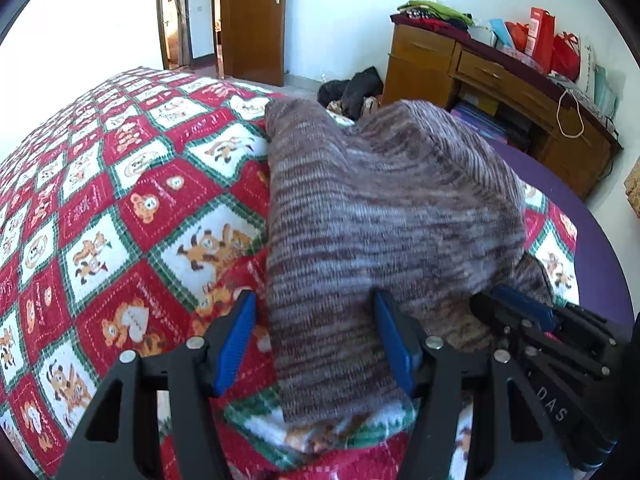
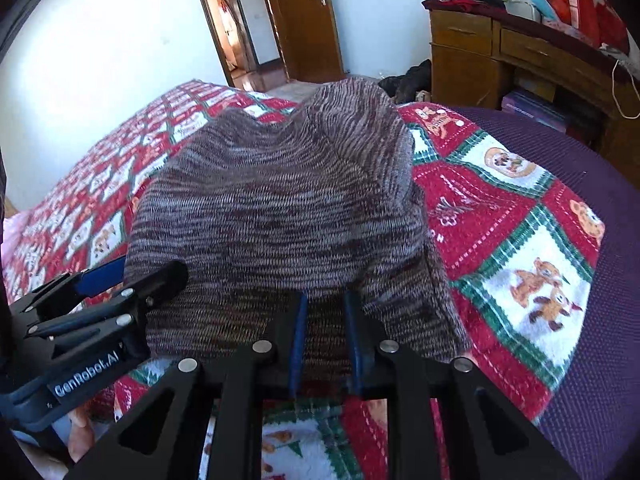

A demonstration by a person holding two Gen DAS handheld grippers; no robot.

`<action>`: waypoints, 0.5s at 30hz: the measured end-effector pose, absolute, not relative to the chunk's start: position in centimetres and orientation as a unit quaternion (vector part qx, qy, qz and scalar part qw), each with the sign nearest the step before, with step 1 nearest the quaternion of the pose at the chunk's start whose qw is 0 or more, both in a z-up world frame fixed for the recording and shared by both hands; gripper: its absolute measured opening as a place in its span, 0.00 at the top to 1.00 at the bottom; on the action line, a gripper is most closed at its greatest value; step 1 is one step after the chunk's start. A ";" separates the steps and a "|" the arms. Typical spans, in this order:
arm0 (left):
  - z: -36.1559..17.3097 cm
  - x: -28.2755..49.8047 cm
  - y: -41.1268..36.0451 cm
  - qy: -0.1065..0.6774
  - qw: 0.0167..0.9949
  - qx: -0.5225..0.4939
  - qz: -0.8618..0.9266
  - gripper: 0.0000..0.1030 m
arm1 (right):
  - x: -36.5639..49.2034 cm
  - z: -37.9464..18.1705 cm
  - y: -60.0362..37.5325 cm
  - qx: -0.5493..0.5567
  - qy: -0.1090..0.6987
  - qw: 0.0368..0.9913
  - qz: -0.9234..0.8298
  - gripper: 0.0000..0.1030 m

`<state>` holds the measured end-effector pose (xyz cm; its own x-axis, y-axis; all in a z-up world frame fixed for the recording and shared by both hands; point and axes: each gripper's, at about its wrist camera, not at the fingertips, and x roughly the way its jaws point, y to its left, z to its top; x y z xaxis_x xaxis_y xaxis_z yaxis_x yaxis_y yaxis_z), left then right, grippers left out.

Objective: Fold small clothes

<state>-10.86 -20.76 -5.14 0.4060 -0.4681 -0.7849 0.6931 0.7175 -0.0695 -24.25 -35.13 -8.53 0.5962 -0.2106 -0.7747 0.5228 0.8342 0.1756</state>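
A small brown-and-grey striped knit garment [image 1: 380, 216] lies bunched and partly folded over on a red, white and green cartoon blanket [image 1: 120, 200]. My left gripper [image 1: 316, 340] is open, its blue pads either side of the garment's near edge. My right gripper [image 2: 325, 332] has its pads close together with a fold of the garment [image 2: 280, 208] between them. Each gripper shows in the other's view: the right gripper at lower right [image 1: 520, 312], the left gripper at lower left [image 2: 132, 280].
The blanket [image 2: 500, 232] lies on a purple bed cover [image 2: 592, 320]. A wooden desk [image 1: 500, 80] with bags and stacked clothes stands at the right wall. A dark pile of clothes [image 1: 356, 88] lies on the floor by a wooden door [image 1: 252, 20].
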 end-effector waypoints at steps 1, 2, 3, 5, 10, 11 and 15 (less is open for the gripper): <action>-5.0 -11.1 -20.4 0.417 0.827 0.134 -0.352 0.39 | -24.8 -8.4 -35.0 0.200 0.398 0.870 -0.213 0.80; -4.9 -11.4 -20.0 0.416 0.828 0.132 -0.352 0.39 | -25.3 -8.1 -34.7 0.207 0.394 0.869 -0.215 0.80; -4.7 -11.7 -19.7 0.414 0.829 0.131 -0.352 0.39 | -25.9 -7.8 -34.5 0.211 0.388 0.870 -0.217 0.80; -4.3 -12.1 -18.9 0.410 0.832 0.127 -0.350 0.37 | -27.4 -7.0 -34.0 0.211 0.373 0.875 -0.224 0.80; -2.8 -13.7 -16.3 0.378 0.852 0.108 -0.346 0.12 | -31.2 -4.3 -32.5 0.211 0.332 0.886 -0.247 0.36; -2.4 -14.3 -15.7 0.366 0.857 0.104 -0.346 0.09 | -31.9 -3.9 -32.1 0.216 0.319 0.888 -0.251 0.28; -1.0 -15.7 -14.1 0.336 0.871 0.095 -0.344 0.00 | -34.9 -2.4 -30.2 0.205 0.278 0.898 -0.272 0.28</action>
<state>-15.74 -14.10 -0.96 0.5368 -0.5358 -0.6517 0.6642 0.7447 -0.0651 -34.90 -30.15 -2.36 0.6984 -0.3744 -0.6100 0.6017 0.7687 0.2171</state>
